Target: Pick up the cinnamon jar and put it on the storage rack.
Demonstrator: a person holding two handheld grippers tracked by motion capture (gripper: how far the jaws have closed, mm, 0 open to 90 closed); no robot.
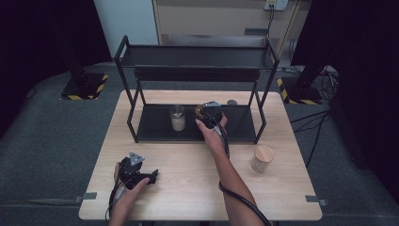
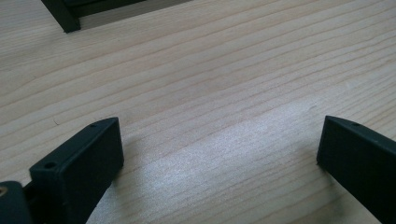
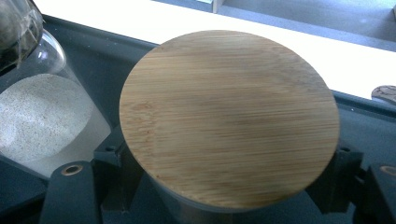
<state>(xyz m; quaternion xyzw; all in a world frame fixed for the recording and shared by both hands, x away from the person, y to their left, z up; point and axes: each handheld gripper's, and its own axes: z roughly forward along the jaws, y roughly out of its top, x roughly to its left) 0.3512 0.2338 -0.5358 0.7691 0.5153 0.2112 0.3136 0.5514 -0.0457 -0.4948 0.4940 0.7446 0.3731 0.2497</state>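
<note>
Nearest the shelf rack's front, the left gripper rests released on the table; on the rack's lower shelf, the right gripper clenches a wooden-lidded jar just beside the glass jar; careless swinging could topple that neighbour.

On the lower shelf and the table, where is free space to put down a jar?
Free: the lower shelf left of the glass jar, and the table between the left gripper and the bamboo-lidded jar. Crowded: mid-shelf, around the right gripper.

Upright jar with round bamboo lid, on rack's lower shelf.
</note>
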